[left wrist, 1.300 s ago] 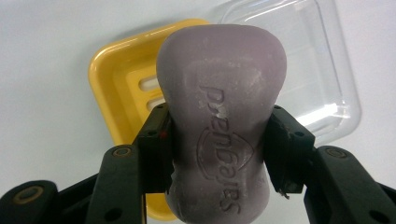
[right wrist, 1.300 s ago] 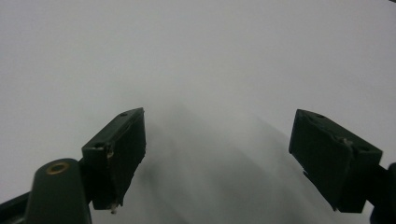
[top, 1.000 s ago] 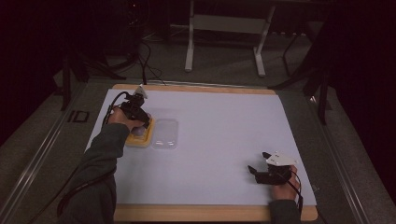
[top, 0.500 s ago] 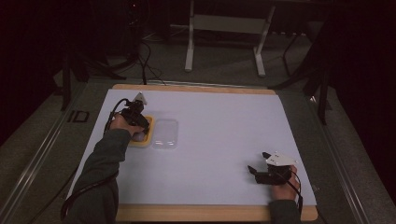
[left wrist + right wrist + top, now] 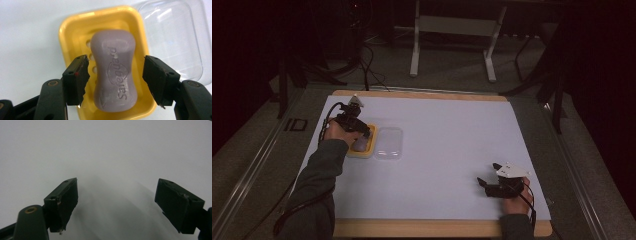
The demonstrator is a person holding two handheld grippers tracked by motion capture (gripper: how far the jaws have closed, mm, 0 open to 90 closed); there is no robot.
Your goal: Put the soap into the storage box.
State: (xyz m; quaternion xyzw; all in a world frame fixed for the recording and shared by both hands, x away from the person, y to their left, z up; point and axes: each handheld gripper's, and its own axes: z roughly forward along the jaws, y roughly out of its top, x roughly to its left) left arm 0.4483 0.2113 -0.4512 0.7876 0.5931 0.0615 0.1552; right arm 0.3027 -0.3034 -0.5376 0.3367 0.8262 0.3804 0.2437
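A purple bar of soap (image 5: 113, 70) lies in a yellow soap dish (image 5: 67, 30) at the left of the white table. My left gripper (image 5: 116, 75) hangs over it, one jaw on each side of the bar. The jaws have just been opening, and a gap shows between each pad and the soap. From above, the left gripper (image 5: 356, 129) covers the near-left part of the dish (image 5: 368, 150). My right gripper (image 5: 117, 195) stands open over bare table, nothing between its jaws, near the front right (image 5: 486, 185).
A clear plastic lid (image 5: 389, 143) lies flat against the right side of the dish, also close in the left gripper view (image 5: 175, 37). The white table top (image 5: 452, 130) has a wooden edge. Stands and cables sit on the dark floor beyond.
My left hand and forearm have shifted slightly while staying over the yellow dish. The right gripper has kept still.
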